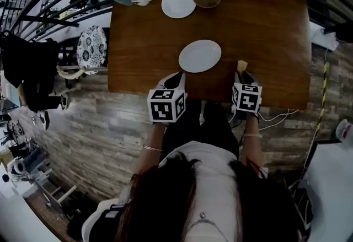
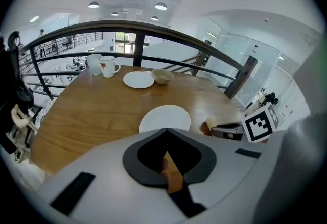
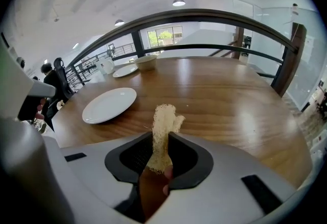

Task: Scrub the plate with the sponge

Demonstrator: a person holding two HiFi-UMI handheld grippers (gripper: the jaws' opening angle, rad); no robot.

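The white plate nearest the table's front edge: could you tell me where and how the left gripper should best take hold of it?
Probably its near-left rim, approached low from the near side: the plate lies flat on the table, so only the thin raised rim offers a pinch. The left gripper has its jaws together and must open first.

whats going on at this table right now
A person is at a brown wooden table with a gripper in each hand. The right gripper is shut on a tan fibrous sponge. The left gripper is shut and empty. The round white plate lies just ahead of them, and the sponge is not touching it.
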